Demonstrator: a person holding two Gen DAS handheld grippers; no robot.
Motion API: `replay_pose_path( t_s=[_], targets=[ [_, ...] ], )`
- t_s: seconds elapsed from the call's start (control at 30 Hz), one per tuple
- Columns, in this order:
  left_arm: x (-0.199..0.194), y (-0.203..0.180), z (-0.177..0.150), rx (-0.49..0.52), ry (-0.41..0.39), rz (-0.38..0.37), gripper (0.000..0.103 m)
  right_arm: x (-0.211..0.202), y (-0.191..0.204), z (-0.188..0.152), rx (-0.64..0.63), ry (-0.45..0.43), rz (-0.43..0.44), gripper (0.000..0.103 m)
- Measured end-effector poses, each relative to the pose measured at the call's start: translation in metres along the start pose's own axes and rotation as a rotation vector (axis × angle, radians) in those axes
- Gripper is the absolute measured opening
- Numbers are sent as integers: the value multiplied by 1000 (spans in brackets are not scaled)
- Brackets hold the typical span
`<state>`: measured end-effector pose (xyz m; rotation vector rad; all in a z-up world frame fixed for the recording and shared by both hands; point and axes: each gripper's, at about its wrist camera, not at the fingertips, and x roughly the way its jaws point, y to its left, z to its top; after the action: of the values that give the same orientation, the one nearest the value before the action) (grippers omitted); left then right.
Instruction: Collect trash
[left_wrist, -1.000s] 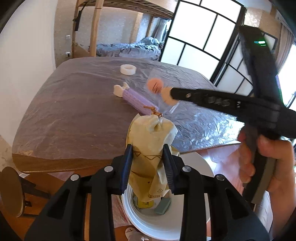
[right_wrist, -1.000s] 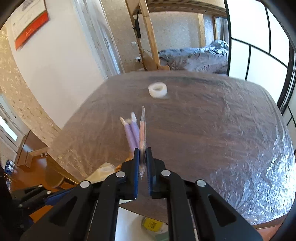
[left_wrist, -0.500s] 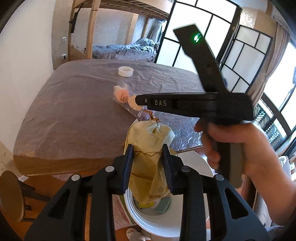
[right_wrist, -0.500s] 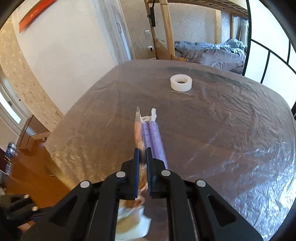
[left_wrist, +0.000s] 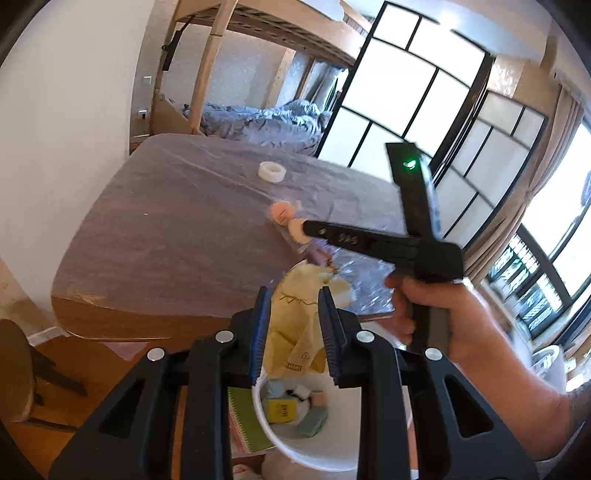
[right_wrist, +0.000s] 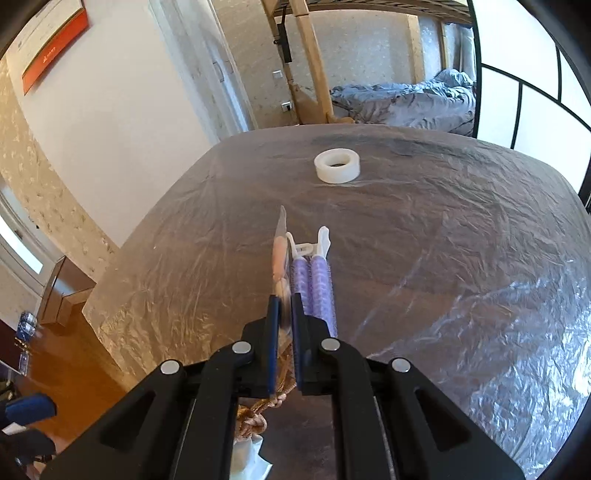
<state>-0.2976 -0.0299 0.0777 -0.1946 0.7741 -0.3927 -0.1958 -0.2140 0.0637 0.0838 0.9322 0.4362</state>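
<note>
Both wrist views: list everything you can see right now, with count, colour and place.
table: one, brown under clear plastic sheet, ahead of both grippers
tape roll: one, white, far side of table
hair rollers: two, purple with white clips, side by side on table beyond the right jaws
clear packet: one, transparent with pink and cream rounds inside, held over the table
paper bag: one, yellow, held above the bin
bin: one, white, on floor by table edge, scraps inside
stool: one, brown, floor at left
bed: one, grey bedding, behind table
left gripper: black, jaws shut on paper bag
right gripper: black, jaws shut on clear packet
hand: one, holding right gripper
</note>
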Motion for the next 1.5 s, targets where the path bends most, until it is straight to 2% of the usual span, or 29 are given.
replay_pose_path(
  t_s=[0.07,0.1,0.13,0.17,0.27,0.4,0.43,0.47,0.5,0.57,0.63,0.77,1.0,1.1,1.23,1.5],
  targets=[
    [3,-3,1,20,16,23,30,0,-1,-1,13,3,18,9],
    [5,-5,3,16,14,27,43,1,0,-2,8,7,12,9],
    [6,-7,7,18,16,36,78,2,1,-2,0,11,6,9],
    [9,-9,10,29,16,38,98,3,2,-2,0,14,6,9],
    [23,-15,20,88,24,14,98,7,1,-1,5,21,12,9],
    [56,-20,18,119,111,-18,98,9,0,0,5,26,15,9],
    [65,-23,15,145,123,1,92,10,0,0,4,28,18,9],
    [70,-25,13,160,137,11,67,11,0,1,2,30,19,9],
    [78,-26,11,167,155,23,53,11,-1,2,3,30,20,9],
    [83,-26,11,161,153,17,45,13,-3,2,8,34,22,9],
    [80,-30,12,178,142,9,42,14,-6,3,12,35,24,9],
    [65,-30,8,176,121,12,40,16,-11,4,22,35,18,9],
    [30,-5,6,26,58,-61,39,17,-10,3,-8,17,-19,9],
    [28,1,8,30,48,-13,39,17,-8,-1,-27,-14,-31,9],
    [17,18,14,-38,7,-12,39,11,-15,-3,23,-42,14,9],
    [8,9,10,-11,-29,42,39,-33,-1,0,8,-133,44,9]
  ],
)
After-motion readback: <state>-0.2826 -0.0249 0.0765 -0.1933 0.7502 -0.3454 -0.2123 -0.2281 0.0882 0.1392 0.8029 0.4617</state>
